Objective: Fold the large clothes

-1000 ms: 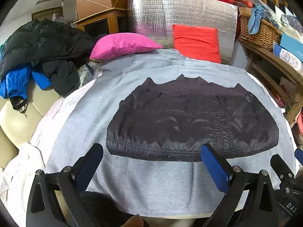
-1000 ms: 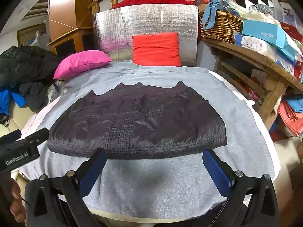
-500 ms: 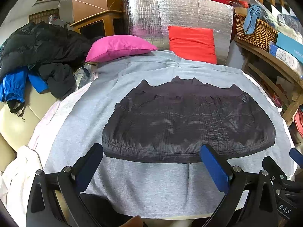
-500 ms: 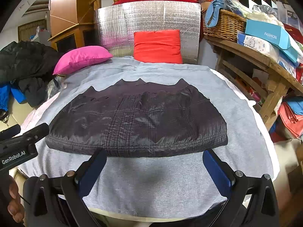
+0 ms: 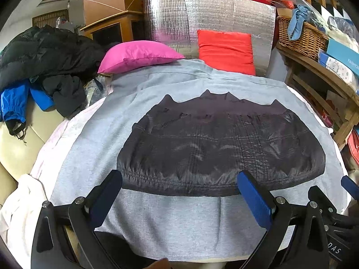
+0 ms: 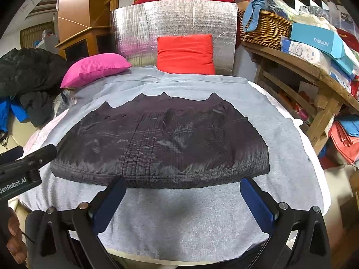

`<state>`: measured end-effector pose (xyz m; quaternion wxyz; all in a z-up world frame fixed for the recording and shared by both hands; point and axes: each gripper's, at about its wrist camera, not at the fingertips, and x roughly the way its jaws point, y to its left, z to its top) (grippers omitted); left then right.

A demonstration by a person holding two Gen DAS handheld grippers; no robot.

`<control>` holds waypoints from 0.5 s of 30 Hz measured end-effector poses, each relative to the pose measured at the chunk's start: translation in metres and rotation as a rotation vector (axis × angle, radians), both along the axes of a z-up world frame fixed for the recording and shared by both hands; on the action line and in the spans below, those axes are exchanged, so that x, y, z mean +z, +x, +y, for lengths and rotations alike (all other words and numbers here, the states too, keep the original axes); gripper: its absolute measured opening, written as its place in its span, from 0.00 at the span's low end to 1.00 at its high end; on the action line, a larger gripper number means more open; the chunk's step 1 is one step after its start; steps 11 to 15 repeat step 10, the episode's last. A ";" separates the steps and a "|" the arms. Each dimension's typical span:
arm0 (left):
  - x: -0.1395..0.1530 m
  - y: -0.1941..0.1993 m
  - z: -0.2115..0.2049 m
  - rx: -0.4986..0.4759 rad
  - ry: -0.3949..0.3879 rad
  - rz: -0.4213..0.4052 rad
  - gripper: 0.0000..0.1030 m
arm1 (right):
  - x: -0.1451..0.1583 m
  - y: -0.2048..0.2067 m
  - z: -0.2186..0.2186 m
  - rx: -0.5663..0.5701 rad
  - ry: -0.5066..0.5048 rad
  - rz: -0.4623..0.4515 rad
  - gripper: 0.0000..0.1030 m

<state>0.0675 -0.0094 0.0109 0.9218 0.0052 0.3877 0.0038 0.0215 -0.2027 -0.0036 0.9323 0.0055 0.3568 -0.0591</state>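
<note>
A dark quilted garment (image 5: pixel 219 148) lies flat and folded on a grey cloth (image 5: pixel 170 222) that covers the table; it also shows in the right wrist view (image 6: pixel 161 143). My left gripper (image 5: pixel 179 190) is open and empty, its blue pads just short of the garment's near hem. My right gripper (image 6: pixel 182 198) is open and empty too, near the same hem. The right gripper's tip shows at the right edge of the left wrist view (image 5: pixel 350 186). The left gripper's body shows at the left of the right wrist view (image 6: pixel 24 168).
A pink pillow (image 5: pixel 136 55) and a red pillow (image 5: pixel 225 51) lie at the table's far end against a silver foil panel (image 5: pixel 208 22). A pile of dark and blue jackets (image 5: pixel 42 67) sits at left. A wooden shelf (image 6: pixel 298 67) with a wicker basket (image 6: pixel 262 27) and boxes stands at right.
Both grippers have moved a little forward toward the garment's near hem. Both have stayed open. The garment has not moved.
</note>
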 end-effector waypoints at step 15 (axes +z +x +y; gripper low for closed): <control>0.000 0.003 -0.003 -0.018 -0.004 -0.019 0.99 | 0.002 0.005 0.000 0.001 -0.004 -0.008 1.00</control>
